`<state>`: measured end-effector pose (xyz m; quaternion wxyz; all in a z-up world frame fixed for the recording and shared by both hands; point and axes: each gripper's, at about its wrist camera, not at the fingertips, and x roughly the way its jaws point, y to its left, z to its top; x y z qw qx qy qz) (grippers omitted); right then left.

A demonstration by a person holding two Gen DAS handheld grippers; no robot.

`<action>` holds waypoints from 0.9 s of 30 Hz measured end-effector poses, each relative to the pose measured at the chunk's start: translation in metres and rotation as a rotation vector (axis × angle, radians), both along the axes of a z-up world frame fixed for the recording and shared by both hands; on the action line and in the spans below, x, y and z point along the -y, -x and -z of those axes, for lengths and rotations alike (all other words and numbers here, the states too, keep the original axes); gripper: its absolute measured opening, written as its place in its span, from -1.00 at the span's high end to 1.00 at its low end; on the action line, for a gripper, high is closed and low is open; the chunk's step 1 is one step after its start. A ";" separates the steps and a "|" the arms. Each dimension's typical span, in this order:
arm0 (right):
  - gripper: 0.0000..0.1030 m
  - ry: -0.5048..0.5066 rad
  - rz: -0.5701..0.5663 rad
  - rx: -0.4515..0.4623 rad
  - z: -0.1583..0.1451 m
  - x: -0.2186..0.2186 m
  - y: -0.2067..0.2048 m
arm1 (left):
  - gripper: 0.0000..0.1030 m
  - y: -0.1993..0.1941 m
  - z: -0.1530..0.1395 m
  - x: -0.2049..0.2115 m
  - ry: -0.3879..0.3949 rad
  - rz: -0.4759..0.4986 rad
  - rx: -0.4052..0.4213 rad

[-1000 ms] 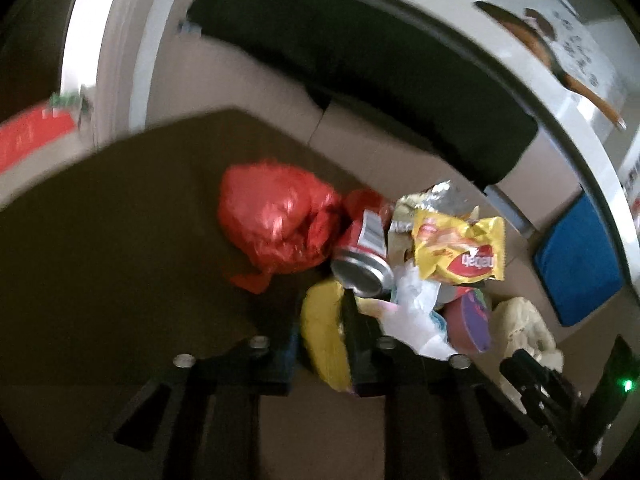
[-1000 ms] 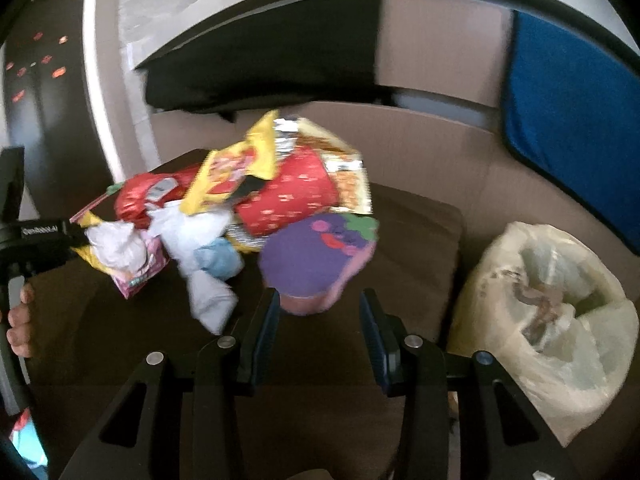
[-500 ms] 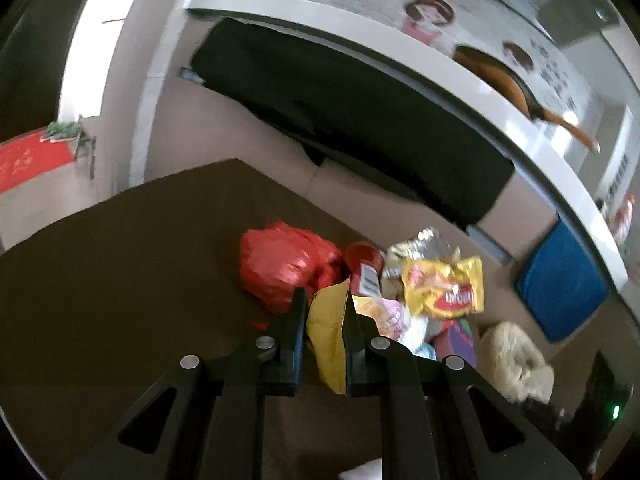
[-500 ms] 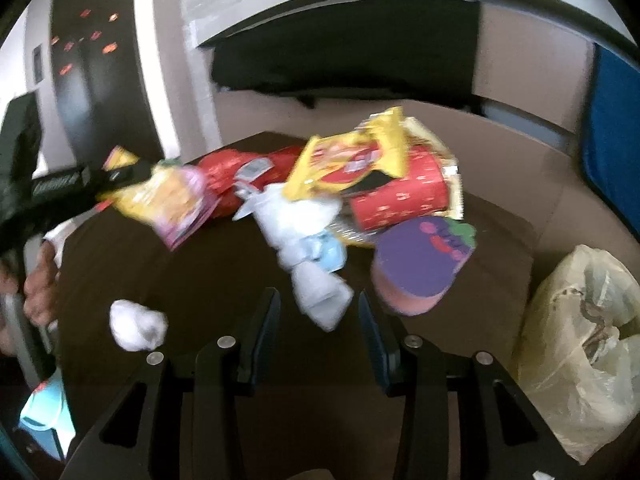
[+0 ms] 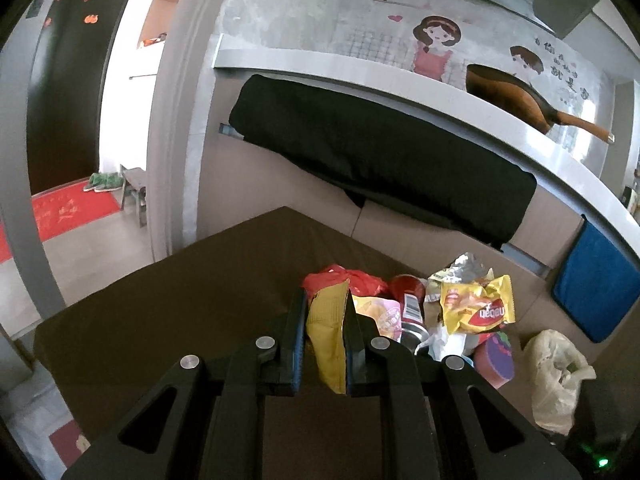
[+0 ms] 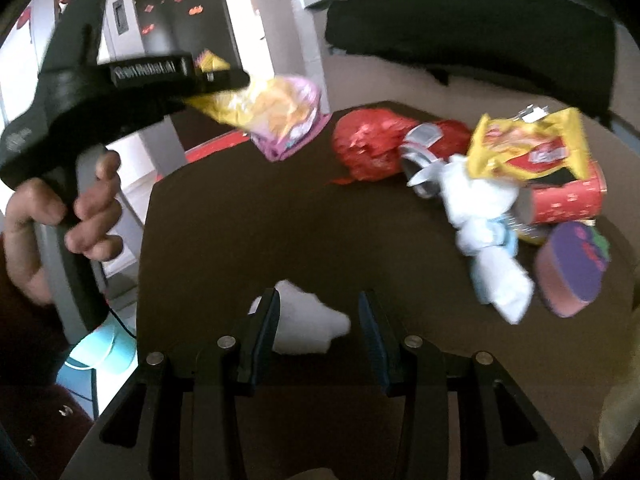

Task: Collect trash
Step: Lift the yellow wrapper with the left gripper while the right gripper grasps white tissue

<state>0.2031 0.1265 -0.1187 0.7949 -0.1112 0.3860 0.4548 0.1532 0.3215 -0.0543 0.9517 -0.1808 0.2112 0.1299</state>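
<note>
My left gripper (image 5: 326, 304) is shut on a yellow and pink snack wrapper (image 5: 328, 332) and holds it above the brown table (image 5: 168, 312); the wrapper also shows in the right wrist view (image 6: 280, 116), hanging from the left gripper (image 6: 224, 76). My right gripper (image 6: 318, 312) is open low over the table, its jaws either side of a crumpled white tissue (image 6: 308, 326). The trash pile holds a red plastic bag (image 6: 368, 148), a can (image 6: 424, 152), a yellow wrapper (image 6: 528, 148), white tissues (image 6: 480, 208), a red cup (image 6: 568, 200) and a purple cup (image 6: 572, 272).
A translucent trash bag (image 5: 556, 376) sits to the right of the pile. A black cushion (image 5: 380, 148) and a blue cushion (image 5: 596, 280) lie on the bench behind the table. The table's left edge drops to the floor.
My left gripper has lifted the yellow and pink wrapper up and away from the pile. My right gripper has swung left from the purple cup to the loose white tissue.
</note>
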 end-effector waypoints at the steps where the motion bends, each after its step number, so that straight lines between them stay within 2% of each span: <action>1: 0.25 0.001 -0.009 -0.020 0.003 -0.003 0.000 | 0.70 0.001 0.000 0.000 0.000 -0.001 0.001; 5: 0.25 -0.015 -0.020 -0.060 0.008 -0.007 -0.001 | 0.70 0.006 -0.002 -0.001 0.009 -0.002 0.001; 9: 0.22 -0.041 -0.062 -0.152 0.012 -0.007 0.000 | 0.70 0.008 -0.004 0.002 0.016 0.004 0.001; 13: 0.25 -0.018 -0.108 -0.167 0.019 -0.013 0.011 | 0.70 0.013 -0.008 0.006 0.011 0.004 0.002; 17: 0.62 -0.036 -0.096 -0.131 0.011 -0.009 0.014 | 0.70 0.017 -0.014 0.014 -0.016 0.003 0.000; 20: 0.69 -0.010 -0.039 -0.038 0.001 0.000 0.014 | 0.71 0.018 -0.019 0.026 -0.030 0.017 0.004; 27: 0.74 -0.036 0.108 0.051 -0.027 0.057 0.003 | 0.70 0.009 -0.033 0.068 -0.061 0.086 0.026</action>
